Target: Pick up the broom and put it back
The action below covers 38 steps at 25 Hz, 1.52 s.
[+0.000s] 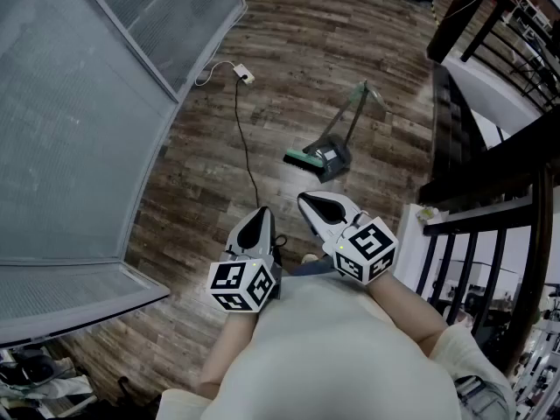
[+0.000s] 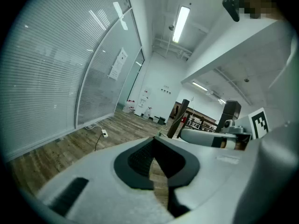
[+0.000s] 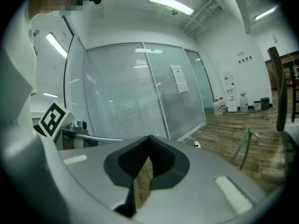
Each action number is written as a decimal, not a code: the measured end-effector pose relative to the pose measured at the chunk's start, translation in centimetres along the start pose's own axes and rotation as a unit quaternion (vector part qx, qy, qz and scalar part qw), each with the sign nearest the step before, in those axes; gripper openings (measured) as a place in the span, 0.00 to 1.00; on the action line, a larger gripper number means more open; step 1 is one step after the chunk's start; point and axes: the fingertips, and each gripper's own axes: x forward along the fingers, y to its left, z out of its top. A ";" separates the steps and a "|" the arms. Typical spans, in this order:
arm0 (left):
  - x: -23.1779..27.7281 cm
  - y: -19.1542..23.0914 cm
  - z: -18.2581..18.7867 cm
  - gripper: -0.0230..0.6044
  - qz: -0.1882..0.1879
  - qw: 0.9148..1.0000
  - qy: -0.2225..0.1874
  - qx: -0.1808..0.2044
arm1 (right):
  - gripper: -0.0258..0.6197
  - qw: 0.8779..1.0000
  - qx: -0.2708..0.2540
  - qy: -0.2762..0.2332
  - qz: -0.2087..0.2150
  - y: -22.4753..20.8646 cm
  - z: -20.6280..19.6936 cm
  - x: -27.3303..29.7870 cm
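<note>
A green broom (image 1: 304,157) lies on the wooden floor with its brush beside a dark grey dustpan (image 1: 333,154); their green handles (image 1: 357,103) slant up and away to the right. In the right gripper view the handles (image 3: 245,147) show at the right, well away from the jaws. Both grippers are held close to the person's body, short of the broom. My left gripper (image 1: 260,214) is shut with nothing between its pads. My right gripper (image 1: 308,200) is shut and empty too, its tip pointing toward the dustpan.
A white power adapter (image 1: 246,76) with a black cable (image 1: 242,138) lies on the floor to the left of the broom. Glass partitions with blinds (image 1: 79,103) run along the left. A dark stair railing (image 1: 490,182) stands at the right.
</note>
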 end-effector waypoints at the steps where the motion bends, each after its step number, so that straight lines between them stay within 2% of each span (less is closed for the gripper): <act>1: 0.0 0.0 0.1 0.04 0.002 1.000 -0.002 0.000 | 0.05 1.000 0.000 -0.002 0.001 -0.1 0.1 0.0; 13: 0.1 -1.1 -0.2 0.04 0.015 1.000 -0.009 0.010 | 0.05 1.000 -0.006 -0.005 0.003 -0.8 -0.3 -1.8; 16: 0.1 -1.7 -0.6 0.05 0.018 1.000 -0.009 0.009 | 0.05 1.000 0.011 -0.017 0.006 -1.1 -0.3 -2.6; 25: 1.3 -2.1 -0.9 0.05 0.017 1.000 -0.001 0.003 | 0.05 0.999 0.022 -0.002 -0.025 -3.3 -1.1 -3.5; 38: 7.3 -1.8 1.4 0.04 -0.021 0.999 0.015 0.026 | 0.05 0.997 0.042 -0.011 -0.058 -8.7 0.4 -1.1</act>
